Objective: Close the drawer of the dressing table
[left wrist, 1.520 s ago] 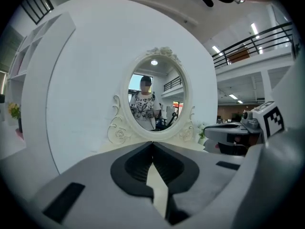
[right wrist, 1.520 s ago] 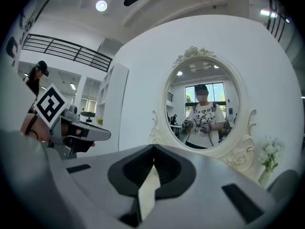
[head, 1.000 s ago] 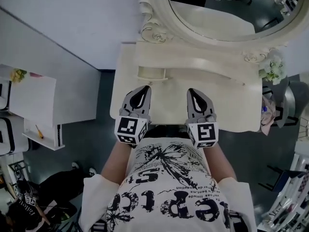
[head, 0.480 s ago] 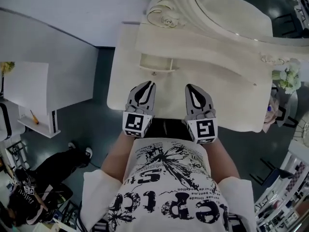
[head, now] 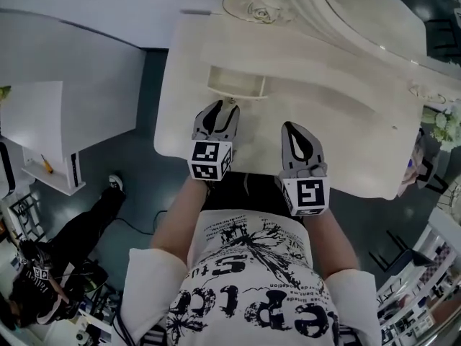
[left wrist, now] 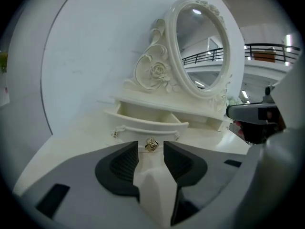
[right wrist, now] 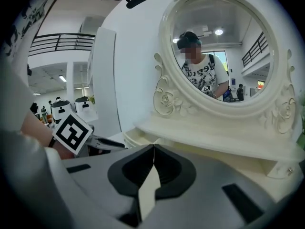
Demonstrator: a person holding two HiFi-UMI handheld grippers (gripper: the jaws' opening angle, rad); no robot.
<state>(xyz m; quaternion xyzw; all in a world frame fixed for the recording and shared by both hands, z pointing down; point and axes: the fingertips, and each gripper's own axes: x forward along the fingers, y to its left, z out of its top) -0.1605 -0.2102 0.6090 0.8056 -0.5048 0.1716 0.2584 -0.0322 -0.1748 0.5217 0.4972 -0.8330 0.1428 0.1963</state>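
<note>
1. Beneath the mirror (left wrist: pixel 200 46), left end: drawer (left wrist: pixel 147 120) standing open above the dressing-table surface (head: pixel 346 143).
2. Left gripper (head: pixel 220 107): jaws just opened wide, holding nothing; gold drawer knob (left wrist: pixel 151 145) sits just beyond the tips.
3. Right gripper (right wrist: pixel 153 147): jaws together, empty.

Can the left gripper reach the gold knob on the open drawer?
Probably yes: the left gripper, jaws just opened and empty, points straight at the gold knob, with nothing in between.

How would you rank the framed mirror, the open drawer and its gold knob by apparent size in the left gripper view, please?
1. framed mirror
2. open drawer
3. gold knob
The knob sits nearest the camera yet still looks smallest, so the order is safe.
</note>
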